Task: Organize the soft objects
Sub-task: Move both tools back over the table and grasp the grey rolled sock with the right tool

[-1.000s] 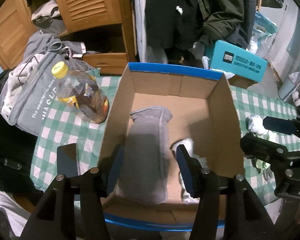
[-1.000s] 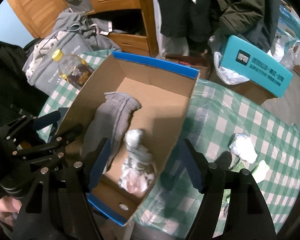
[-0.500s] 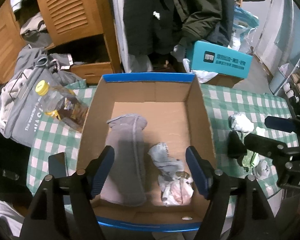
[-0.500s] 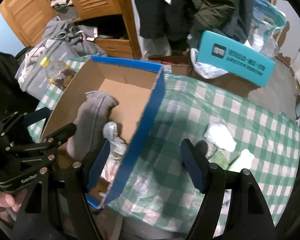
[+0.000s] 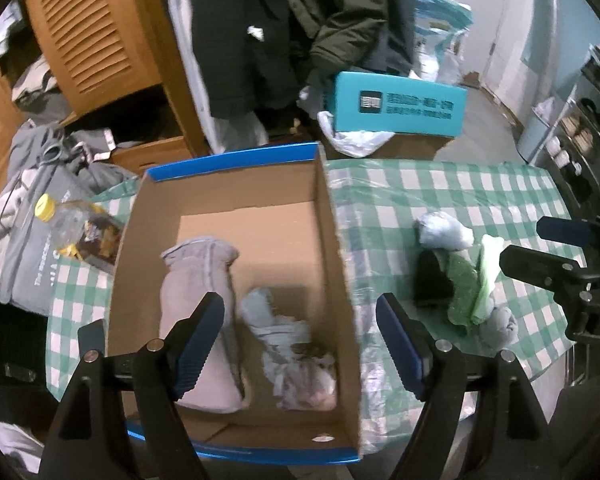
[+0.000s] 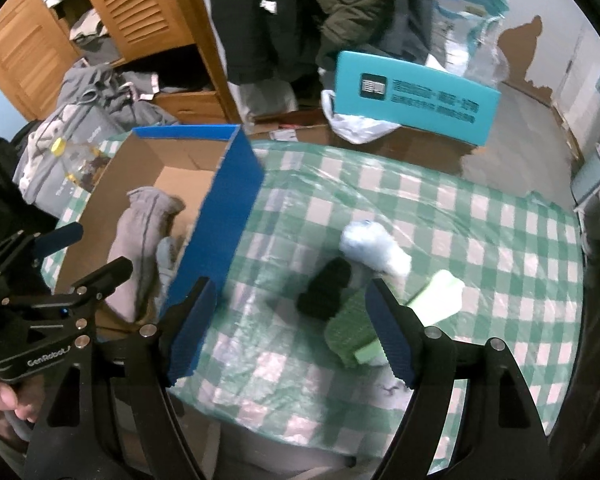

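A cardboard box [image 5: 336, 240] with a blue rim stands on the checked table. In it lie a long grey sock [image 5: 198, 300] and a pale blue and white bundle [image 5: 296, 356]. My left gripper [image 5: 300, 344] hangs over the box's near right part, its jaws opening with nothing between them. To the right of the box lie a pale blue bundle [image 6: 374, 248], a black sock [image 6: 326, 292], a green cloth [image 6: 346, 330] and a pale green piece [image 6: 436, 292]. My right gripper [image 6: 292, 332] hovers over the tablecloth just left of this pile, jaws opening and empty.
A bottle with a yellow cap [image 5: 76, 232] lies left of the box beside a grey tote bag [image 5: 24, 264]. A small grey ball [image 5: 498, 326] sits by the table's near right edge. A teal carton [image 6: 412, 96], hanging coats and a wooden wardrobe [image 5: 92, 40] stand beyond the table.
Both grippers have slid right, from over the box toward the loose pile on the table. The left jaws have spread much wider. The pale bundle now lies free in the box.
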`<action>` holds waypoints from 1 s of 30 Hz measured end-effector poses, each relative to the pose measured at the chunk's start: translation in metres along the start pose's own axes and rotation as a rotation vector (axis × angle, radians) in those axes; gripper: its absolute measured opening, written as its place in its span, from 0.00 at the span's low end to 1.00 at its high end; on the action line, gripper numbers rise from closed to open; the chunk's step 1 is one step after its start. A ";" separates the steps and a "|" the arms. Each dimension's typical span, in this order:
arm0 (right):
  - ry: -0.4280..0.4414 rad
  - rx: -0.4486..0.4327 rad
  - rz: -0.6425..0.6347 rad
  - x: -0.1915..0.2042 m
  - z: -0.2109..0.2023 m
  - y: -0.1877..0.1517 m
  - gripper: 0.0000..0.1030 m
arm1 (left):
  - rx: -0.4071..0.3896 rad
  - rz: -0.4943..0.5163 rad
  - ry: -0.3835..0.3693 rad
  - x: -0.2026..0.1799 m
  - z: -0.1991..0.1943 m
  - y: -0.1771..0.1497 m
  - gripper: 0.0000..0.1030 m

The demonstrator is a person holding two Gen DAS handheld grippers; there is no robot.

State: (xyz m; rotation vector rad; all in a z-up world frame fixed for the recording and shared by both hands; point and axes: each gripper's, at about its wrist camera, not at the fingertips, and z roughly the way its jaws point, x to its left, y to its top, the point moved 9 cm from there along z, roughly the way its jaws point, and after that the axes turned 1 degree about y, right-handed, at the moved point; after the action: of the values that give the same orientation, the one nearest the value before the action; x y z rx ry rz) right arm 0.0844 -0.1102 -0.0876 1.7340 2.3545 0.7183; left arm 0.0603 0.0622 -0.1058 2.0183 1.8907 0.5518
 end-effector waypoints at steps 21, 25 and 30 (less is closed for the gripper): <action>-0.047 0.031 0.094 -0.077 0.001 -0.043 0.76 | 0.053 0.128 -0.042 -0.082 0.017 -0.005 0.78; -0.052 0.043 0.110 -0.087 0.007 -0.051 0.76 | 0.075 0.139 -0.048 -0.091 0.027 -0.009 0.78; -0.054 0.061 0.129 -0.097 0.014 -0.058 0.76 | 0.109 0.148 -0.056 -0.101 0.038 -0.016 0.78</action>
State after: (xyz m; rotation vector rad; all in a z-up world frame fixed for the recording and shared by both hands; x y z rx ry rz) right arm 0.0716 -0.2093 -0.1428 1.9202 2.2688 0.6148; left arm 0.0596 -0.0358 -0.1532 2.2321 1.7843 0.4322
